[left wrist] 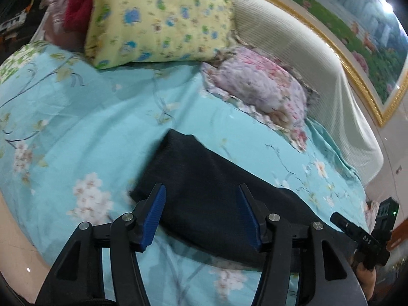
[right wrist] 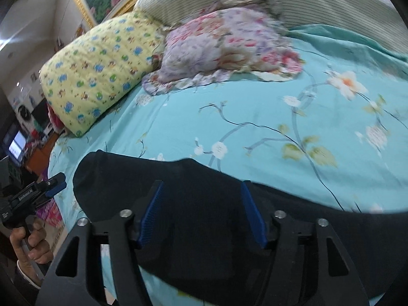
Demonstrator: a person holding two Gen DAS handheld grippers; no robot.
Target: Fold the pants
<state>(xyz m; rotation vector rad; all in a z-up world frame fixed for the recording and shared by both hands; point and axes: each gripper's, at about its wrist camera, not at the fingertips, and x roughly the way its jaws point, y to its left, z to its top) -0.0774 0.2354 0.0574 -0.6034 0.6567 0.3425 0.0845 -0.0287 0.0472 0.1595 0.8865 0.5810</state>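
The dark navy pants lie flat on the turquoise flowered bed sheet, folded into a long band; they also fill the lower part of the right wrist view. My left gripper is open with its blue pads just above the pants near their left end. My right gripper is open above the pants too, holding nothing. The right gripper shows at the far right of the left wrist view. The left gripper shows at the far left of the right wrist view, held in a hand.
A yellow patterned pillow and a pink flowered pillow lie at the head of the bed, against a cream ribbed headboard. A gold-framed picture hangs behind. The bed's edge and floor are at the lower left.
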